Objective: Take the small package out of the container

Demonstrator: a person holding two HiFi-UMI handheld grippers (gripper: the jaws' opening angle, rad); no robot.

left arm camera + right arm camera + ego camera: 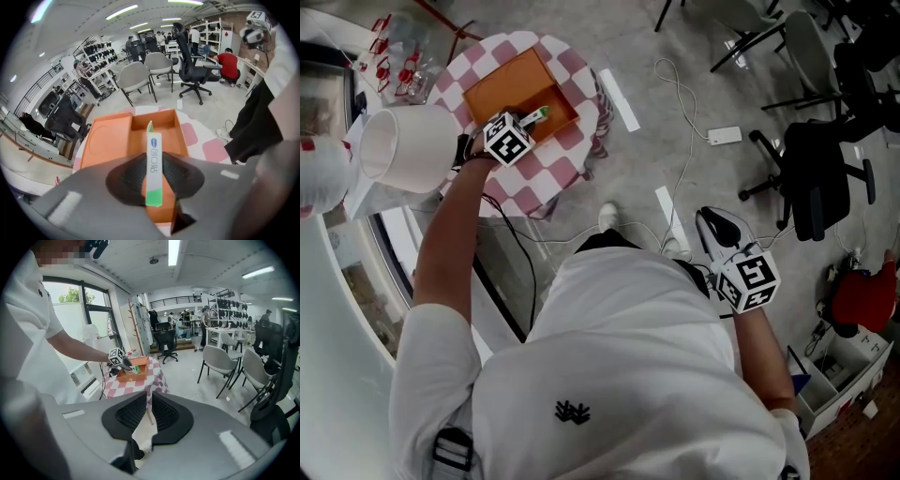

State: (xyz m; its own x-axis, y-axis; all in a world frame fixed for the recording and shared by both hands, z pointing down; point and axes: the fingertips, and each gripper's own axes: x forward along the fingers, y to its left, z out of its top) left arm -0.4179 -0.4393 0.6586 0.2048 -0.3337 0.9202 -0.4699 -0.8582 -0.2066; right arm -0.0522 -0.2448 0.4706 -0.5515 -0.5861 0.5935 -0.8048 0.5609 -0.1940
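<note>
An open orange container [502,89] lies on a small round table with a pink-and-white checked cloth [572,141]. My left gripper [532,119] reaches over the container's near corner and is shut on the small package [153,168], a slim white box with a green end. The package stands on edge between the pads, above the container's open tray [164,126]. My right gripper [706,218] hangs low at my right side over the floor, far from the table, jaws together with nothing between them [150,404]. From there the container [133,372] shows small in the distance.
A large white cylinder [408,148] stands left of the table against the window ledge. Black office chairs [820,169] stand to the right, grey chairs [136,77] beyond the table. A white cable and adapter [724,135] lie on the floor. People work at the far desks.
</note>
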